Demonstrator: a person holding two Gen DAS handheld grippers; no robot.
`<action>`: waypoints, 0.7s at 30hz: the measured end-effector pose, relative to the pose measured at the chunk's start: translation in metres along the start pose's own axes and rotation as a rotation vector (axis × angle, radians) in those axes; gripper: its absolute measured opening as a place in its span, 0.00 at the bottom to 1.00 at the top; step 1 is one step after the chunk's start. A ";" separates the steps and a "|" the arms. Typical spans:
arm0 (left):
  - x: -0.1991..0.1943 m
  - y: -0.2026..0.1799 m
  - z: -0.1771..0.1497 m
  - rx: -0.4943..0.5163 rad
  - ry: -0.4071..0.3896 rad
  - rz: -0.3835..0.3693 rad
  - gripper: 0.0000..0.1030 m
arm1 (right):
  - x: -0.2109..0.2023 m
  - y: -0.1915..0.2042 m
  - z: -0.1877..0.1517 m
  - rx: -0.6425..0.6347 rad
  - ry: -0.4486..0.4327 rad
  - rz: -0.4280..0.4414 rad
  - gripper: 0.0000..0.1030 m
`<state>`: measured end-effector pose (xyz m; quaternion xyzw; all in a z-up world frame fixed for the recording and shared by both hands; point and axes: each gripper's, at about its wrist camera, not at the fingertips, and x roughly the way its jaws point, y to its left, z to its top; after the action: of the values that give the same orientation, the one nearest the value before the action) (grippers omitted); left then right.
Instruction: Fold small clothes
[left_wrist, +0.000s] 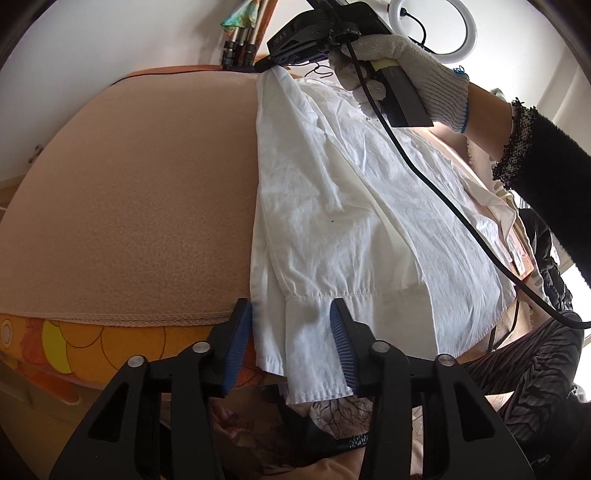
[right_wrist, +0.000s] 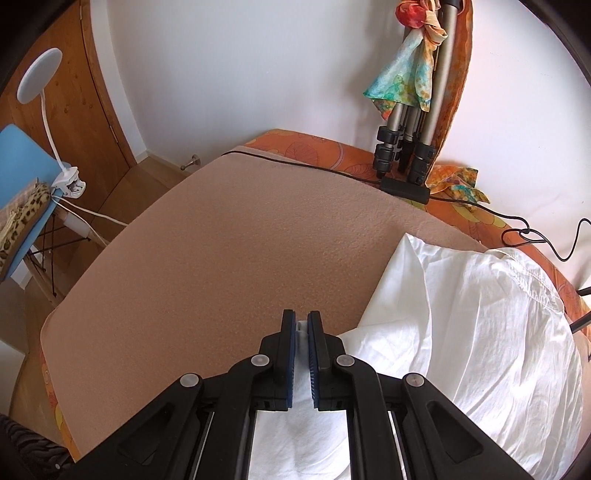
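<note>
Tan blanket (right_wrist: 221, 236) spread over the bed. White garment (left_wrist: 354, 206) lying along its right side. Left gripper (left_wrist: 291, 328) open astride the near hem. Right gripper (right_wrist: 301, 328) clamped on the far edge; casing lettered "DAS".

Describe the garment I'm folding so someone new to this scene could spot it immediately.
Find the tan felt mat covering the table. The white shirt lies along one side, the only white cloth there, crumpled, with a stitched cuff hanging over the mat's near edge.
</note>
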<state>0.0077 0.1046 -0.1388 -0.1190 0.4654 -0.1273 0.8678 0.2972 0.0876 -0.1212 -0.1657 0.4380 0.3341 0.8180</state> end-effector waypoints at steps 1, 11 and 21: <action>0.002 0.000 0.001 -0.004 0.014 -0.011 0.05 | 0.000 -0.001 -0.001 0.005 0.001 0.001 0.04; -0.033 -0.023 0.008 0.095 -0.108 -0.071 0.04 | -0.021 -0.022 -0.010 0.039 -0.052 0.029 0.04; -0.014 -0.091 0.025 0.276 -0.095 -0.162 0.04 | -0.055 -0.082 -0.048 0.159 -0.128 0.057 0.04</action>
<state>0.0113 0.0263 -0.0846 -0.0418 0.3908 -0.2536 0.8839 0.3033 -0.0209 -0.1048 -0.0662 0.4147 0.3311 0.8450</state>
